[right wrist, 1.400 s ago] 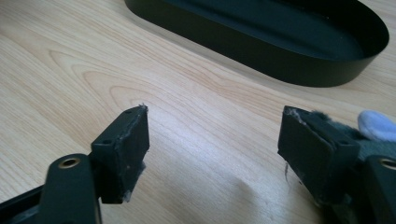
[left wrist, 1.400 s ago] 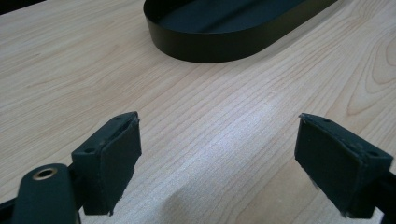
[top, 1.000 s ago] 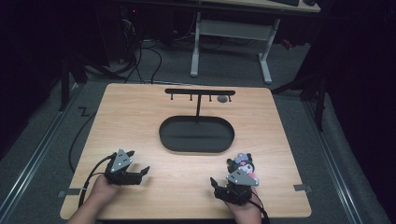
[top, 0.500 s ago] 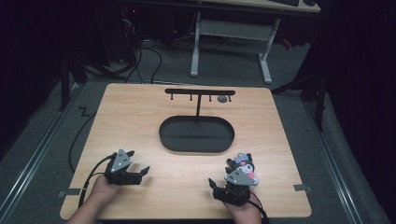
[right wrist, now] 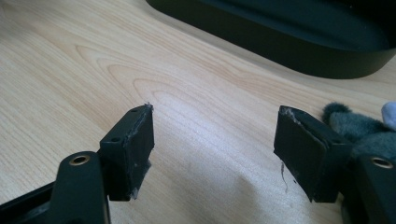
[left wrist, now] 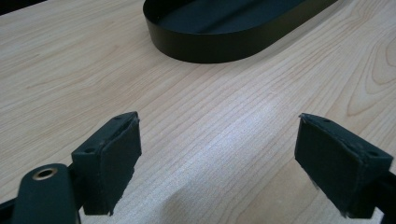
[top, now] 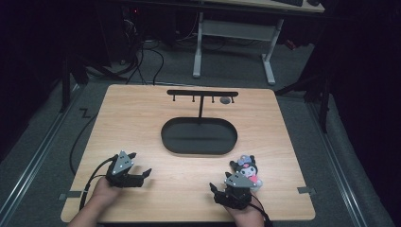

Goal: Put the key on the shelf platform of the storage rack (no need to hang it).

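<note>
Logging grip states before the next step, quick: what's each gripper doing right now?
Left gripper: open, nothing between the jaws.
Right gripper: open, jaws have just been closing, nothing between them; the plush toy lies beside it.

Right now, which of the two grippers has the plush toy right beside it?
The right gripper: the plush toy lies just outside its jaw, while the left gripper has bare table around it.

Right gripper (right wrist: 212, 154): two black jaws stood apart over bare wood, having just been closing, nothing between them; frayed fluff clung to the pad edges. Wooden table (right wrist: 84, 79): pale, grained, beneath and ahead of the jaws. Black oval tray (right wrist: 299, 51): well ahead, low-walled. Grey plush toy (right wrist: 359, 128): just outside the right-hand jaw, partly hidden behind it.
</note>
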Action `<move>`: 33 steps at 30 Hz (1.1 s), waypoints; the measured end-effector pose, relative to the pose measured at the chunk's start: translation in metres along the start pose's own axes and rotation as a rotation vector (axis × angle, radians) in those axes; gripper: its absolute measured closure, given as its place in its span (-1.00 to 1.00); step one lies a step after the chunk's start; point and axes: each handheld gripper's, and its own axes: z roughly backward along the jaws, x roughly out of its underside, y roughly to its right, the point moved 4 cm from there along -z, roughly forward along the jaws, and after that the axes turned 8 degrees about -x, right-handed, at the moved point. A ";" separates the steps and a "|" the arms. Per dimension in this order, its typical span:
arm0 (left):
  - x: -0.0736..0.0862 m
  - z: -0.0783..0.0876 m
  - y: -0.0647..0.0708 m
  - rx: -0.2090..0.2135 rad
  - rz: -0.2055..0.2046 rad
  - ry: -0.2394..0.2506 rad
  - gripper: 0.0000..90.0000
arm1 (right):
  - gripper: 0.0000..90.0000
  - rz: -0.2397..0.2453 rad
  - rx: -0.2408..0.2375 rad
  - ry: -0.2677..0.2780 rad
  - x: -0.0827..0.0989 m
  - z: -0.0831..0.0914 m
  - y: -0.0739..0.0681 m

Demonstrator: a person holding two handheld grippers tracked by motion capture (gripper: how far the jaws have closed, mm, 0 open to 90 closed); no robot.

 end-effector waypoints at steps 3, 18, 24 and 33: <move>0.000 0.000 0.000 0.000 0.001 0.000 -0.66 | -0.34 -0.005 -0.001 -0.020 0.000 -0.001 -0.001; 0.000 0.000 0.000 0.000 -0.003 -0.003 -0.66 | -0.35 -0.007 -0.034 -0.111 -0.005 0.001 -0.005; 0.000 0.001 0.000 0.005 0.000 0.003 -0.66 | -0.37 -0.030 -0.041 -0.131 -0.014 0.002 0.000; 0.000 0.001 0.000 0.000 0.000 0.001 -0.66 | -0.36 -0.009 -0.055 -0.209 -0.023 -0.002 0.001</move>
